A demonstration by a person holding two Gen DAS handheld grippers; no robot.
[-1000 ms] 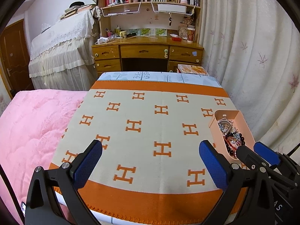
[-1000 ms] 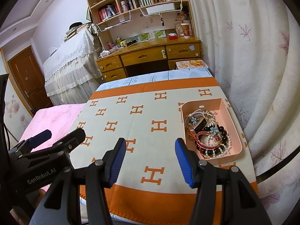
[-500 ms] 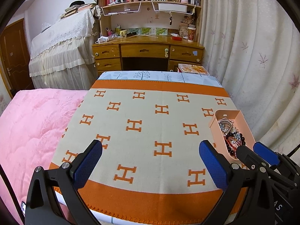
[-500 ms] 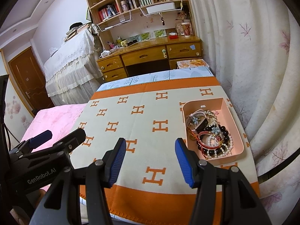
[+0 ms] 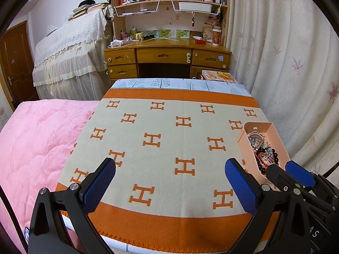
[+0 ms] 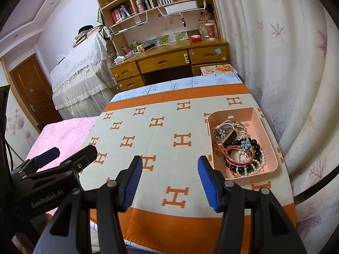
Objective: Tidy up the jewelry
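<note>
Right wrist view looks down on a pink tray (image 6: 269, 139) lying ahead and to the right of the right gripper (image 6: 169, 181), on a cream and orange blanket (image 6: 165, 127) patterned with H shapes. Its long axis runs away from the gripper, toward the wooden desk (image 6: 169, 57) at the far end of the room, with the short near wall just beyond the right finger. Inside sits a tangle of jewelry (image 6: 237, 146): a pearl bracelet (image 6: 252, 165) near the front, dark round beads (image 6: 254, 148) behind it, red cords, a strapped watch (image 6: 227, 136) lying crosswise, and small blue flower charms. The pieces overlap, so single strands are hard to separate by eye.

Curtains (image 6: 286, 63) hang close along the tray's right side, and a pink quilt (image 6: 63, 133) lies well to the left of both tools. Between the right gripper's blue pads and the tray there is only bare blanket.

Both tools hover above the blanket's near orange border. The right gripper's jaws stand partly apart with nothing between them and touch nothing. The left gripper (image 5: 169, 187) stands spread wider, also empty, over open blanket; from its view the tray (image 5: 243, 139) lies to its right, partly hidden behind the other tool's fingers.
</note>
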